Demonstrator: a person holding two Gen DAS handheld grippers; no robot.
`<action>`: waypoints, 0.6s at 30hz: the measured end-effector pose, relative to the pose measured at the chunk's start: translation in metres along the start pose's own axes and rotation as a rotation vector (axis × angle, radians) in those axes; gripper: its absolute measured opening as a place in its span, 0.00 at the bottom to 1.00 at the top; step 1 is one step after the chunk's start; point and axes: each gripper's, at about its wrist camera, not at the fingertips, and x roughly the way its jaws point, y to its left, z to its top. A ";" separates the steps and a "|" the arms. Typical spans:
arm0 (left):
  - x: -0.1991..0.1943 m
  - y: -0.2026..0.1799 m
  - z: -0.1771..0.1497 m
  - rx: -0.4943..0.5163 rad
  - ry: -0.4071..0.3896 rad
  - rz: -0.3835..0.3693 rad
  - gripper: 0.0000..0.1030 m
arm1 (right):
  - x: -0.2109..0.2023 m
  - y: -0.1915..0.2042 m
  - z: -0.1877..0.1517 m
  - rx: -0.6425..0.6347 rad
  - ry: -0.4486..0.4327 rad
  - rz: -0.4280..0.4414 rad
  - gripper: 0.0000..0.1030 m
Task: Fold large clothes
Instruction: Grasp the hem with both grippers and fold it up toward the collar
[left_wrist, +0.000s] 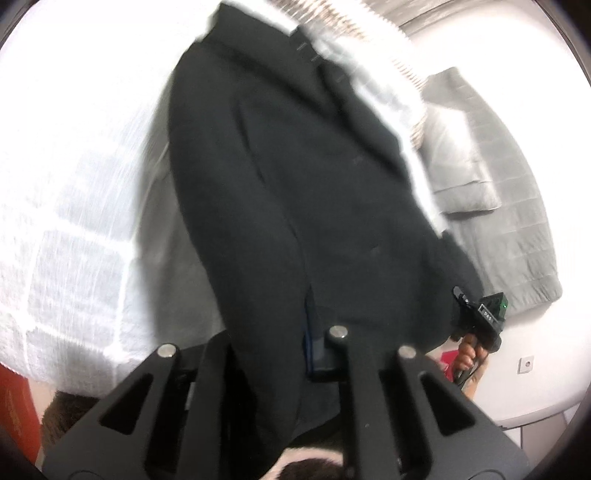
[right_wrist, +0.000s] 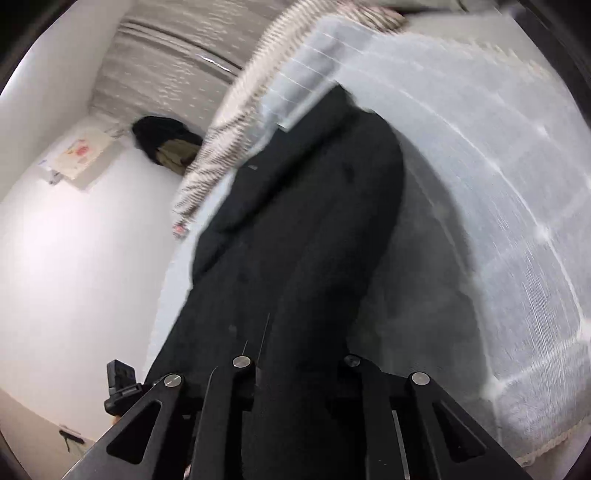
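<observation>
Left gripper (left_wrist: 280, 354) fingers clamped on the black coat's (left_wrist: 295, 184) near hem; coat stretched away over the white bed (left_wrist: 74, 258). Right gripper (right_wrist: 295, 373) fingers likewise clamped on coat hem.

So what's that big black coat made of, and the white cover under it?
The black coat looks like thick matte wool or felt: no shine, heavy soft folds. The white bed cover looks like thin woven cotton, showing fine threads and a raised grid. Blur leaves both uncertain.
</observation>
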 end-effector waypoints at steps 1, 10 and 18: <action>-0.008 -0.009 0.003 0.020 -0.030 -0.009 0.13 | -0.003 0.009 0.003 -0.019 -0.016 0.011 0.15; -0.073 -0.067 0.009 0.150 -0.240 -0.089 0.09 | -0.041 0.073 0.009 -0.150 -0.174 0.139 0.07; -0.119 -0.092 -0.004 0.221 -0.339 -0.143 0.08 | -0.084 0.082 -0.004 -0.174 -0.261 0.183 0.07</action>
